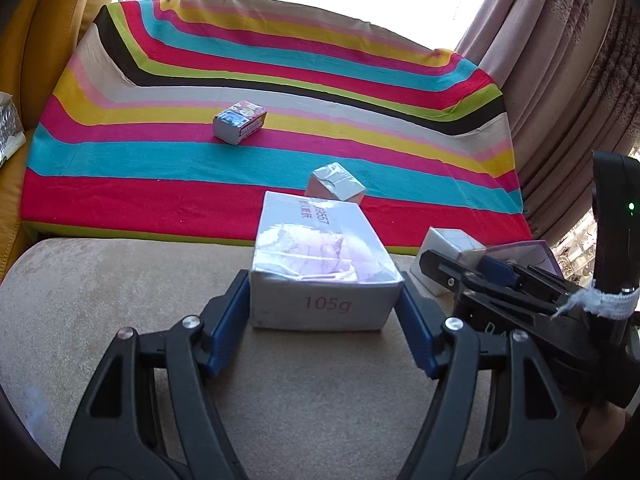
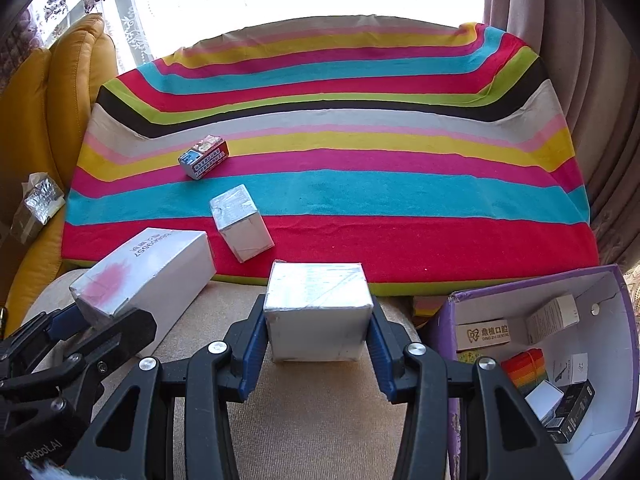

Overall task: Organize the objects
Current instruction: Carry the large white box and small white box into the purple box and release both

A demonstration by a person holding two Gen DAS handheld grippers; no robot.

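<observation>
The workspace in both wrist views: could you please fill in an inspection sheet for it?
Surface: striped cloth; beige cushion in front.
Job's things: long box in left gripper; cube box in right gripper; silver box and printed box on cloth; purple bin holding small boxes.
Clutter: foil pack on yellow sofa.
Grippers: both shut on boxes.
Cables: nothing seen.
Surroundings: curtain, bright window.

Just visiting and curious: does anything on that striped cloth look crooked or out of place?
Two small boxes lie loose and askew on the striped cloth: a silvery wrapped box tipped at an angle near the front edge, and a colourful printed box turned diagonally behind it.
</observation>
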